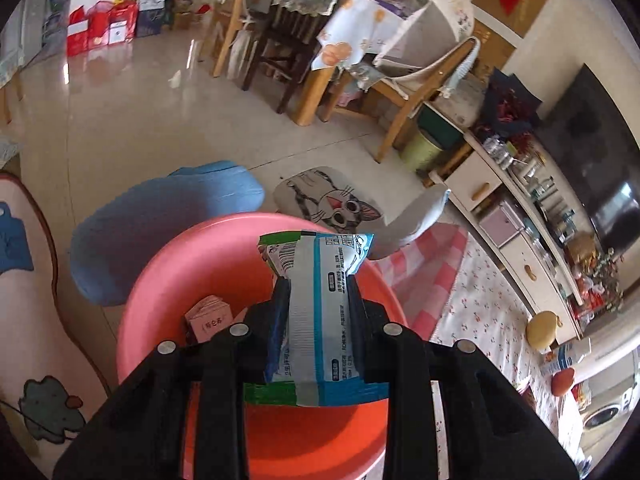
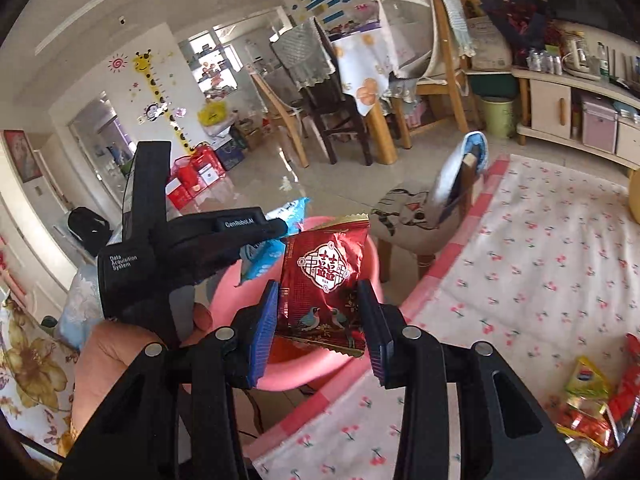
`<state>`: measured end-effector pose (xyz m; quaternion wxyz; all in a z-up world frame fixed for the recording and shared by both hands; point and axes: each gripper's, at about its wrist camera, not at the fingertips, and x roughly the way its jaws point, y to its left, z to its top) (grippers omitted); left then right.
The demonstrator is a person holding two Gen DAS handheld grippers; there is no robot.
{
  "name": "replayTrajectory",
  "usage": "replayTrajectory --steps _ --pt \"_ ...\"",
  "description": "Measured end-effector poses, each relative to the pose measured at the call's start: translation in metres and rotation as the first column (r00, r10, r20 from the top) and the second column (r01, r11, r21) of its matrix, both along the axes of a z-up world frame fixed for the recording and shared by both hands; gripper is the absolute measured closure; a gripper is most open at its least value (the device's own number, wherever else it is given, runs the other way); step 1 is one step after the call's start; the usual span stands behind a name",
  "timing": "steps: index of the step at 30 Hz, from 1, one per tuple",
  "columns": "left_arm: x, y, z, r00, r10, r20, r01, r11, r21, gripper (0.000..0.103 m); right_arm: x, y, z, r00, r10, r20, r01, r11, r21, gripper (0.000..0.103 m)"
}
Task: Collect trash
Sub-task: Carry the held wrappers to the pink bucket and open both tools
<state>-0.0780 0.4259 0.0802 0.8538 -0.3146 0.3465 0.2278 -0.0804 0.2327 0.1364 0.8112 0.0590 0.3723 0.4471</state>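
Observation:
My left gripper (image 1: pixel 318 284) is shut on a blue and white snack wrapper (image 1: pixel 320 312) and holds it over a pink plastic basin (image 1: pixel 160 280). A small pink box (image 1: pixel 209 317) lies inside the basin. My right gripper (image 2: pixel 320 292) is shut on a red candy packet (image 2: pixel 324 280) above the same basin (image 2: pixel 224 292). The left gripper (image 2: pixel 280 228) with its blue wrapper (image 2: pixel 264 260) shows in the right wrist view, just left of the red packet.
A pile of wrappers (image 2: pixel 592 400) lies on the cherry-print cloth (image 2: pixel 540 280) at lower right. A cat-print stool (image 1: pixel 332 200) and a blue cushion (image 1: pixel 160 220) stand beyond the basin. Chairs and a dining table (image 1: pixel 360 28) are farther back; a cabinet (image 1: pixel 520 220) runs along the right.

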Motion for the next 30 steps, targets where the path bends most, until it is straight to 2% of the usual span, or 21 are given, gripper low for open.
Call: replayTrajectory --steps 2,4,5,7,8,11,14,19,23,26,30 --pt "-0.001 0.011 -0.007 1.0 0.022 -0.008 -0.022 0.998 -0.051 0.073 0.008 0.023 -0.008 0.998 0.048 -0.031 -0.047 0.999 0.01 0.06" --pt "0.0 0.015 -0.009 0.999 0.034 -0.011 -0.034 0.998 -0.051 0.071 0.013 0.04 -0.018 0.998 0.057 -0.042 -0.058 0.998 -0.023 0.057" --pt "0.001 0.017 -0.008 0.999 0.041 -0.012 -0.041 0.998 -0.041 0.062 0.016 0.046 -0.024 0.997 0.049 -0.052 -0.052 0.998 -0.047 0.049" --pt "-0.001 0.018 -0.008 0.998 0.056 -0.014 -0.056 0.998 -0.015 0.049 0.019 0.045 -0.03 0.995 0.046 -0.083 -0.049 0.998 -0.032 0.045" --pt "-0.003 0.018 -0.007 0.998 0.063 -0.008 -0.063 0.998 -0.002 0.044 0.019 0.04 -0.031 0.996 0.031 -0.08 -0.033 0.999 -0.024 0.039" --pt "-0.006 0.015 0.001 0.997 0.07 0.027 -0.072 0.996 0.05 0.039 0.012 0.019 -0.029 0.998 -0.04 -0.039 0.039 0.999 -0.02 0.022" --pt "-0.01 0.006 0.01 0.995 0.059 0.081 -0.069 0.99 0.122 0.033 0.008 -0.007 -0.026 0.995 -0.099 -0.003 0.099 0.995 -0.02 0.015" --pt "-0.013 -0.024 0.032 0.977 -0.012 0.213 -0.044 0.966 0.253 0.021 -0.011 -0.056 -0.022 0.973 -0.206 0.108 0.21 0.977 -0.03 0.009" --pt "-0.01 -0.049 0.041 0.957 -0.09 0.277 0.001 0.952 0.307 0.017 -0.022 -0.089 -0.023 0.95 -0.255 0.182 0.271 0.96 -0.066 0.007" --pt "-0.005 -0.071 0.043 0.945 -0.162 0.285 0.063 0.943 0.327 0.016 -0.036 -0.113 -0.023 0.934 -0.274 0.229 0.303 0.947 -0.106 0.006" --pt "0.0 -0.103 0.045 0.935 -0.255 0.247 0.153 0.918 0.367 0.016 -0.052 -0.142 -0.023 0.913 -0.309 0.267 0.353 0.925 -0.138 0.005"
